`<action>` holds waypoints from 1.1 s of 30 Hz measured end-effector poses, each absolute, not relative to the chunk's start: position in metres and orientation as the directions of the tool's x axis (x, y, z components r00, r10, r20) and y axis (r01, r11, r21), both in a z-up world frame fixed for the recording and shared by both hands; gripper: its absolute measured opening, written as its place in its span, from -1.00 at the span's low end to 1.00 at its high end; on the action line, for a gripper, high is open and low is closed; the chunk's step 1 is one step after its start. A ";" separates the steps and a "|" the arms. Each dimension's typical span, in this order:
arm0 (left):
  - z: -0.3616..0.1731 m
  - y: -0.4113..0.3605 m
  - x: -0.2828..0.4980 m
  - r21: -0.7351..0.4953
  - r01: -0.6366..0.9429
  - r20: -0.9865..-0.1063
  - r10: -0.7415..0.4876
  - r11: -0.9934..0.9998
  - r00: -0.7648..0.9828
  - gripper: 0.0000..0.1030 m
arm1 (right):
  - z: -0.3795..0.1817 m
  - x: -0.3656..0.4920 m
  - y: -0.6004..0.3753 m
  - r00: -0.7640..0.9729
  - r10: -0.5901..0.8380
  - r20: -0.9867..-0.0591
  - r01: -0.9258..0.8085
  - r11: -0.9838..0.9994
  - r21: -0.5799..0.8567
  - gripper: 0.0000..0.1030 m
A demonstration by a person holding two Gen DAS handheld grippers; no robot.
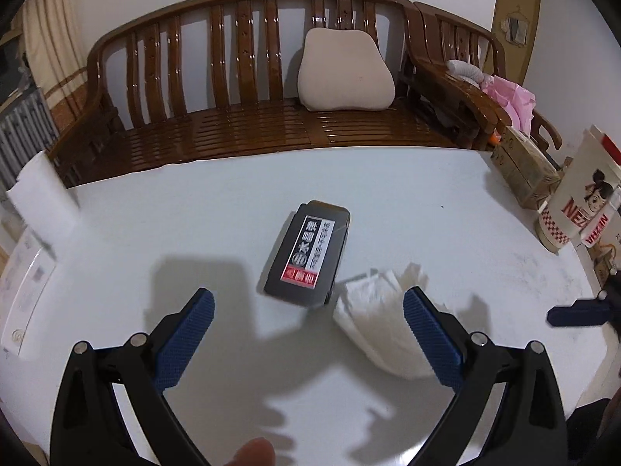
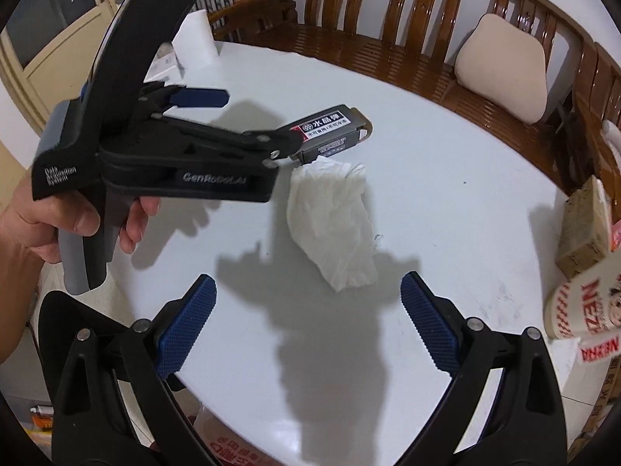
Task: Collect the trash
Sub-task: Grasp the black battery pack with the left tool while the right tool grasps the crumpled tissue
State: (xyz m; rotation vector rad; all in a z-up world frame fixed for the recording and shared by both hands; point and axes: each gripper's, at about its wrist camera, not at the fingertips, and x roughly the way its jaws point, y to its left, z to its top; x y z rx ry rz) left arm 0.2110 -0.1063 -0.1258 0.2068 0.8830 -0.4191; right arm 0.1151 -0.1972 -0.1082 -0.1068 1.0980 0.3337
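A crumpled white tissue [image 1: 378, 322] lies on the white round table [image 1: 233, 213], next to a dark grey flat box with a label [image 1: 306, 252]. My left gripper [image 1: 308, 303] is open and empty, hovering just short of the box, its right finger over the tissue's edge. In the right wrist view the tissue [image 2: 333, 221] and box [image 2: 333, 132] lie ahead of my open, empty right gripper [image 2: 308, 291]. The left gripper's body [image 2: 174, 155] shows there at the left, held by a hand, its far finger [image 2: 202, 97] spread away.
A wooden bench [image 1: 271, 116] with a beige cushion [image 1: 345, 72] stands behind the table. A paper roll [image 1: 42, 190] stands at the table's left edge. A printed cup [image 1: 578, 202] and a cardboard box [image 1: 524, 167] stand at the right edge. A bag [image 2: 233, 450] sits below the near edge.
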 end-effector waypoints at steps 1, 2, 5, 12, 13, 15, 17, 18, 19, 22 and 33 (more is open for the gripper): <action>-0.128 -0.110 0.216 0.012 0.438 -0.785 -0.263 0.899 0.560 0.85 | -0.112 0.119 -0.197 0.407 0.209 -0.889 -0.314 0.946 0.079 0.81; -0.131 -0.113 0.223 0.011 0.440 -0.789 -0.263 0.898 0.556 0.85 | -0.116 0.123 -0.197 0.401 0.209 -0.892 -0.312 0.947 0.081 0.81; -0.138 -0.118 0.237 0.014 0.445 -0.796 -0.259 0.896 0.547 0.85 | -0.127 0.136 -0.196 0.397 0.207 -0.894 -0.304 0.949 0.085 0.81; -0.161 -0.131 0.273 0.007 0.458 -0.823 -0.255 0.889 0.507 0.85 | -0.156 0.166 -0.195 0.378 0.215 -0.900 -0.276 0.955 0.112 0.81; -0.164 -0.132 0.277 0.008 0.460 -0.826 -0.254 0.888 0.504 0.85 | -0.161 0.170 -0.195 0.372 0.214 -0.903 -0.271 0.956 0.115 0.81; -0.168 -0.135 0.283 0.002 0.463 -0.831 -0.256 0.887 0.494 0.85 | -0.167 0.175 -0.194 0.365 0.214 -0.906 -0.269 0.956 0.117 0.81; -0.172 -0.137 0.287 -0.002 0.468 -0.835 -0.259 0.884 0.486 0.85 | -0.170 0.178 -0.194 0.364 0.209 -0.908 -0.267 0.957 0.113 0.81; -0.174 -0.138 0.289 -0.002 0.470 -0.836 -0.259 0.883 0.483 0.85 | -0.172 0.180 -0.194 0.362 0.209 -0.909 -0.265 0.958 0.114 0.81; -0.175 -0.139 0.290 -0.004 0.472 -0.838 -0.260 0.881 0.479 0.85 | -0.173 0.180 -0.194 0.361 0.209 -0.909 -0.264 0.958 0.115 0.81; -0.179 -0.141 0.291 -0.003 0.479 -0.844 -0.259 0.878 0.470 0.85 | -0.177 0.184 -0.195 0.358 0.213 -0.909 -0.259 0.958 0.123 0.81; -0.182 -0.138 0.297 0.001 0.476 -0.850 -0.250 0.879 0.463 0.85 | -0.180 0.188 -0.190 0.351 0.202 -0.914 -0.261 0.959 0.111 0.81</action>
